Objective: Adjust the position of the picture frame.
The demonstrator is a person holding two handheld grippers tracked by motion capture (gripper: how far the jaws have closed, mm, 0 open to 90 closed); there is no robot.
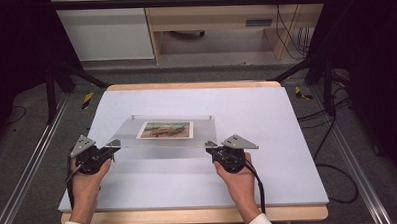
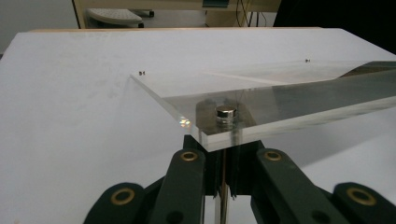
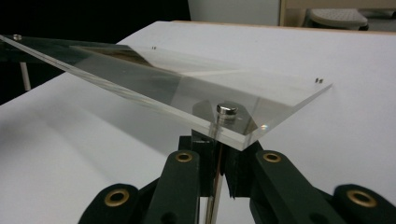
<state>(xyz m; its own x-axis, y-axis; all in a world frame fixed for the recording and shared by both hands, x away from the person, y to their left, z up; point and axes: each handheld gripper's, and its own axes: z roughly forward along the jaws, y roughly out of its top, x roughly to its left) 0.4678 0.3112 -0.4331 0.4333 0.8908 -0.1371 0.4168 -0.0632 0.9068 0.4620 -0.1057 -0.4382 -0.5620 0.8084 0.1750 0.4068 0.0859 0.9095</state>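
The clear acrylic panel (image 1: 167, 135) sits at the centre of the white surface (image 1: 267, 119), lifted at its near edge and sloping down toward the far edge, which appears to rest on or close to the surface. A printed picture (image 1: 165, 129) lies under or within the panel, near its middle.

The panel is thick and transparent, with polished edges. Small metal studs mark the corners: one at the near-left corner (image 2: 225, 112), one at the near-right corner (image 3: 226, 110), and smaller ones at the far corners.

Each near corner is held by one claw, which keeps the panel level from left to right and probably prevents twisting or slipping. The left claw (image 1: 113, 145) is clenched on the near-left corner; in the left gripper view its jaws stand pressed together just beneath the stud. The right claw (image 1: 211, 145) is clenched on the near-right corner in the same way. Gripping at the corners also keeps the jaws off the picture area.
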